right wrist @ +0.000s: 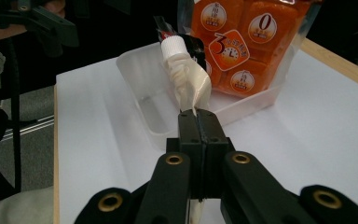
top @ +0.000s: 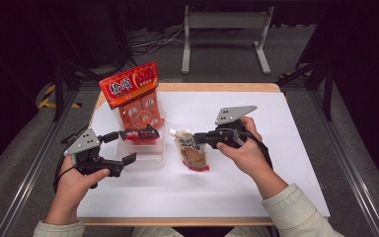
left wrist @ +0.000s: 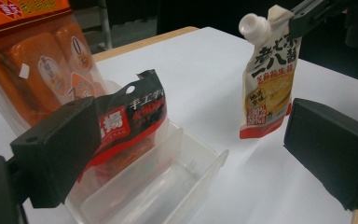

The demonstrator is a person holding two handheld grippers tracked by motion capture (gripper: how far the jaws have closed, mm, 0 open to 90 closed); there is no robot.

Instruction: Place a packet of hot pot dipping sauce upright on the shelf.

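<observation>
Near the table's left edge, the left gripper (top: 121,148) is waiting with fingers wide beside the clear tray (top: 145,157). Right of it, the right gripper (top: 197,138) is pinching the spout pouch (top: 193,154). Lift it slowly, keeping it straight, toward the tray.

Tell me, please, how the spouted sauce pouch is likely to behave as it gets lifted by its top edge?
The spouted pouch will probably sag and swing: the right gripper pinches only its thin top seam, which already puckers. Its bulging lower body suggests a soft, bottom-heavy filling. The glossy film could slip.
</observation>
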